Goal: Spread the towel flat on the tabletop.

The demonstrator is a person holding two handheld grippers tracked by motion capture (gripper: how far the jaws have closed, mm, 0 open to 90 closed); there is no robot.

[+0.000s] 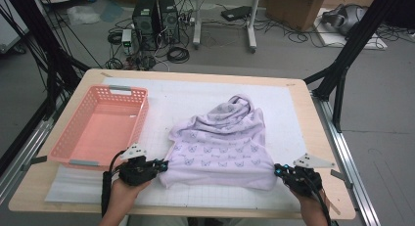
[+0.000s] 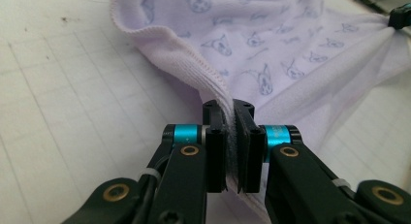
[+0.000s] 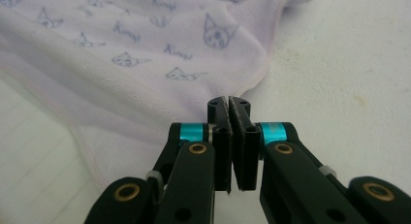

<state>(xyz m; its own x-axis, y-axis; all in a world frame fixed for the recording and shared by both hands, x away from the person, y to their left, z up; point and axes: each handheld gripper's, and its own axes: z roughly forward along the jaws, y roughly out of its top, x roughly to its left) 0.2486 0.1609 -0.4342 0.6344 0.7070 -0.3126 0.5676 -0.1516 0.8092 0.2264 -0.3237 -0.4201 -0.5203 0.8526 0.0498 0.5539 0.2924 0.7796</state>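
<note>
**Ana:** Both tongs are clamped now! Left gripper point(image 1: 164, 164) has its jaws pinched on the near-left corner of the lilac towel point(image 1: 222, 145), fabric visibly squeezed between the pads in the left gripper view.

**Ben:** And the right gripper point(image 1: 277, 170) sits at the near-right corner, jaws pressed together on the hem (thin cloth, hard to see between the pads).

**Ana:** So where does the towel lie from them?

**Ben:** On the white mat point(image 1: 161, 101), mid-table. From the left tongs it stretches toward three o'clock, from the right toward nine. Its near edge runs straight between them, and that's the long axis, nine to three.

**Ana:** And the rest?

**Ben:** Bunched up toward twelve o'clock, rumpled peak pointing away. Neither hand is nearer; one corner each. Pink basket point(image 1: 66, 143) waits at ten o'clock.
</note>
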